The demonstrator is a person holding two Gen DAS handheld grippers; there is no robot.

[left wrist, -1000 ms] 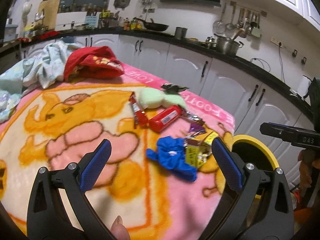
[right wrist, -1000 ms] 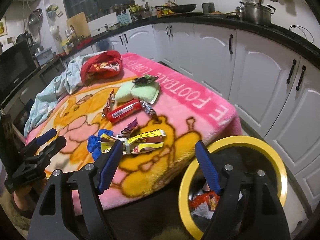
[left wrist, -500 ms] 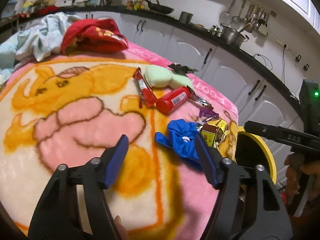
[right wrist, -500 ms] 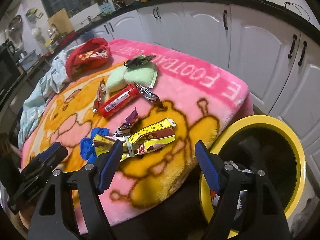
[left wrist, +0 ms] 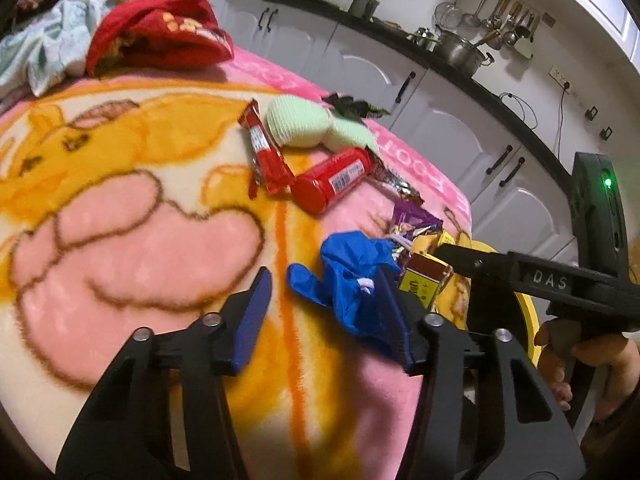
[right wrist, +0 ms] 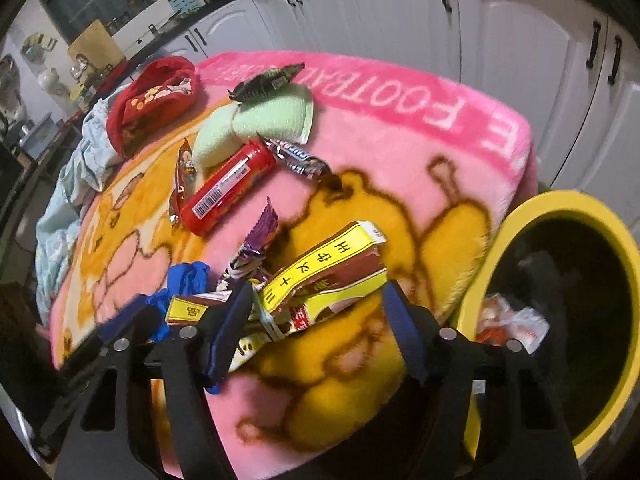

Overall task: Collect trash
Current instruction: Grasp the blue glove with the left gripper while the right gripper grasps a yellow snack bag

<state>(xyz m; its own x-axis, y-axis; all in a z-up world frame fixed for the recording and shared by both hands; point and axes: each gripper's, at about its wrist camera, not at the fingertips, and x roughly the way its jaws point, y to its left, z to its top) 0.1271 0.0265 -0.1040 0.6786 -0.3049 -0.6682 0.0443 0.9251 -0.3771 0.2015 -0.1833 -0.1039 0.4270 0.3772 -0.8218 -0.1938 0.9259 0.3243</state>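
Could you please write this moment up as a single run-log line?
left gripper: closing around blue glove, not gripping | right gripper: closing over yellow carton | bin: some trash inside

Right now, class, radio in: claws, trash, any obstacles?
Left claw closing around blue wad, not yet pinched. Right claw narrowing over yellow wrappers, open. Yellow bin beside the table; nothing blocking.

White kitchen cabinets [left wrist: 432, 116], black countertop [left wrist: 500, 96], hanging utensils [left wrist: 496, 20], steel pot [left wrist: 460, 50]

A pink cartoon blanket [right wrist: 400, 128] carries wrappers [right wrist: 320, 276], a red tube [right wrist: 228, 188], a blue glove [left wrist: 352, 276] and cloths [left wrist: 160, 36].
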